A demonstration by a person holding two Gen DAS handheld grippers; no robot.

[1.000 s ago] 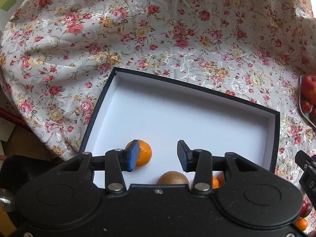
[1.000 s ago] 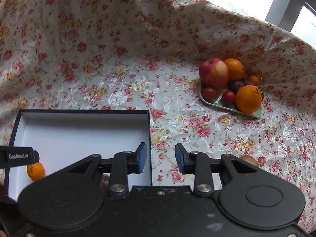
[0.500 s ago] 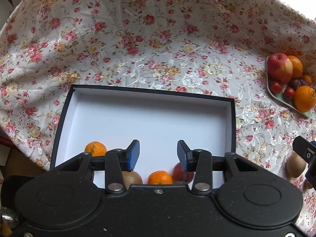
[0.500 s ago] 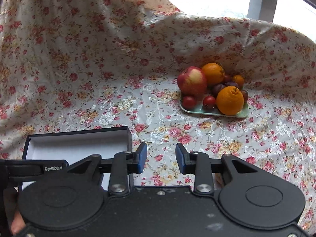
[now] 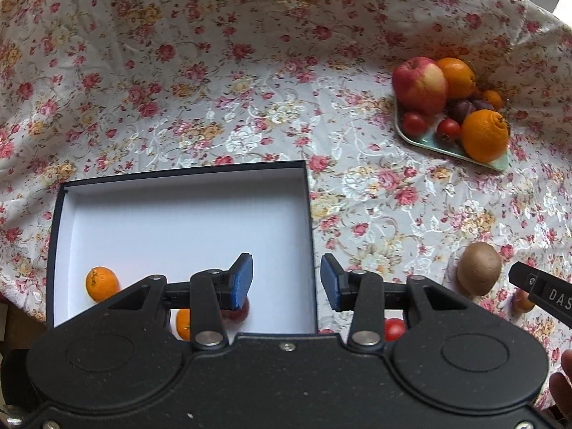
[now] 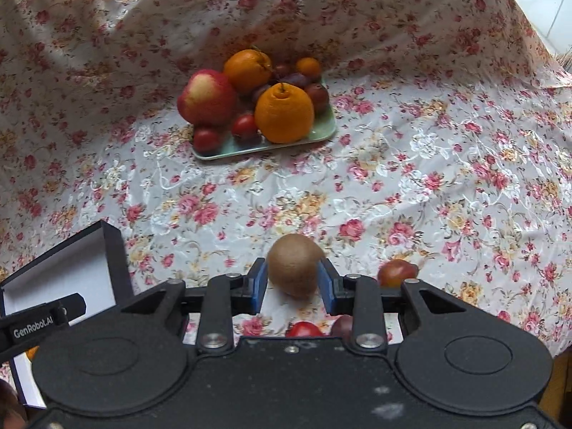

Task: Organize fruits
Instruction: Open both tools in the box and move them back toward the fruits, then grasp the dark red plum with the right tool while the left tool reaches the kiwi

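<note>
From the left wrist camera, the left gripper (image 5: 286, 282) hangs with its blue-padded jaws spread apart and nothing between them, poised over the right edge of a black box (image 5: 310, 214) with a white lining. The box fills the lower left of the view. Inside it, a mandarin (image 5: 102, 283) lies at about 8 o'clock near the left wall, a second small orange fruit (image 5: 183, 323) peeks out beneath the gripper body, and a dark red fruit (image 5: 240, 312) sits just behind the left pad. At 2 o'clock a pale green tray (image 5: 422, 143) rests on the floral tablecloth (image 5: 214, 89), piled with a red apple (image 5: 419, 85), oranges, plums and small red fruits. At 4 o'clock a kiwi (image 5: 479, 268) lies on the cloth, with the tip of the right gripper (image 5: 536, 286) touching or just beside it. A red tomato (image 5: 394, 328) shows under the left gripper's right finger.

From the right wrist camera, the right gripper (image 6: 292, 282) has its jaws set on either side of the kiwi (image 6: 294, 264), both blue pads at its flanks; I cannot tell whether they press it. The kiwi rests on the tablecloth (image 6: 429, 178). The tray (image 6: 321, 134) of fruit sits at 12 o'clock, well apart. A reddish plum (image 6: 397, 272) lies at 3 o'clock just beside the right finger. A corner of the box (image 6: 114, 250) shows at 9 o'clock.
</note>
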